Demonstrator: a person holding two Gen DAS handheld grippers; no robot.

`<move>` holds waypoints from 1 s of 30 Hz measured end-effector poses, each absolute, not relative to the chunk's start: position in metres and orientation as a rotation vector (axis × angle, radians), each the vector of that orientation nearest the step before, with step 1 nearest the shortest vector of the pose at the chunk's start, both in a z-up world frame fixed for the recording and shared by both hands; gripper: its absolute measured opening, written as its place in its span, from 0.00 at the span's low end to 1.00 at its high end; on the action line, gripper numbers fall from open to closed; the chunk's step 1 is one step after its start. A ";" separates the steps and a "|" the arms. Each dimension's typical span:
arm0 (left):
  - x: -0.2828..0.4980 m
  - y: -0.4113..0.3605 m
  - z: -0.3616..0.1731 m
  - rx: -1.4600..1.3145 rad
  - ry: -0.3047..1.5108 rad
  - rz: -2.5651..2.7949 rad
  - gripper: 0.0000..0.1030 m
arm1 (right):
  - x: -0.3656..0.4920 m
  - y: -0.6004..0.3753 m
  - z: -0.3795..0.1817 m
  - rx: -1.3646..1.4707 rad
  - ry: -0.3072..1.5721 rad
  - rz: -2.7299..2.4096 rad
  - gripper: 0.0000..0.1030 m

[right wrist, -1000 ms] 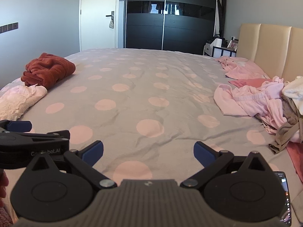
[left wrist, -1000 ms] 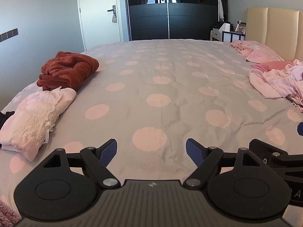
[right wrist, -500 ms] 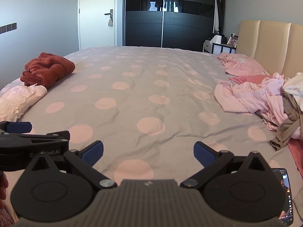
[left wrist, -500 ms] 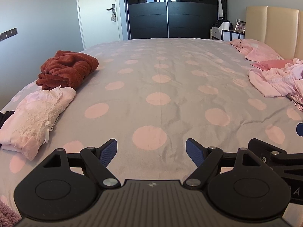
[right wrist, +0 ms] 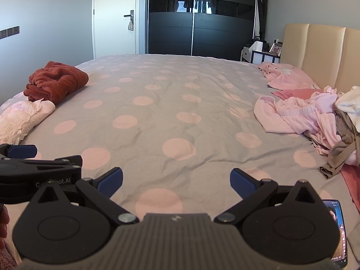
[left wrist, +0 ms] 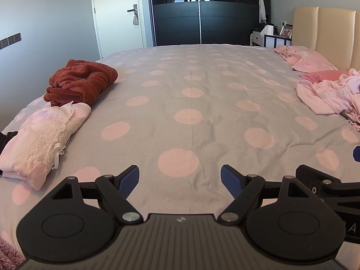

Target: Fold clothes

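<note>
A heap of unfolded pink, white and brown clothes [right wrist: 315, 119] lies at the bed's right side, near the headboard; its pink edge [left wrist: 324, 96] shows in the left wrist view. On the left edge sit a folded rust-red garment [left wrist: 81, 81] and a folded pale lace garment [left wrist: 42, 135]. My left gripper [left wrist: 180, 180] hovers open over the near edge of the bedspread, holding nothing. My right gripper [right wrist: 176, 181] is open too, just right of the left one, with nothing between its blue pads [right wrist: 241, 182].
The grey bedspread with pink dots [left wrist: 191, 103] spreads wide between the piles. A phone [right wrist: 336, 229] with a lit screen lies at the near right. Pink pillows [right wrist: 288, 78], a beige headboard [right wrist: 319, 51], a nightstand and a dark wardrobe [right wrist: 202, 18] stand beyond.
Both views have tilted slightly downward and drifted a little; the phone shows more in the right wrist view. Both grippers stay open and the clothes have not moved.
</note>
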State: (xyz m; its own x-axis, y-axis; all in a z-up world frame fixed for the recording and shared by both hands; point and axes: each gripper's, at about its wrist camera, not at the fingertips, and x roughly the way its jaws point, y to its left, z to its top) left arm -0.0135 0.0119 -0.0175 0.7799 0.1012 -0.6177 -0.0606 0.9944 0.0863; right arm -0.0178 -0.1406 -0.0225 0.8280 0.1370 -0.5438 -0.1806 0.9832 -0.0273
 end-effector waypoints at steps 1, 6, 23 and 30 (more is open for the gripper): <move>-0.013 0.012 -0.018 0.063 0.673 0.088 0.77 | -0.018 -0.141 -0.023 -0.078 0.574 0.168 0.99; -0.013 0.011 -0.018 0.060 0.679 0.089 0.77 | -0.017 -0.140 -0.023 -0.081 0.577 0.166 0.99; -0.013 0.010 -0.019 0.075 0.678 0.091 0.77 | -0.017 -0.142 -0.024 -0.069 0.583 0.168 0.99; -0.013 0.011 -0.018 0.074 0.679 0.090 0.77 | -0.018 -0.143 -0.025 -0.068 0.582 0.169 0.99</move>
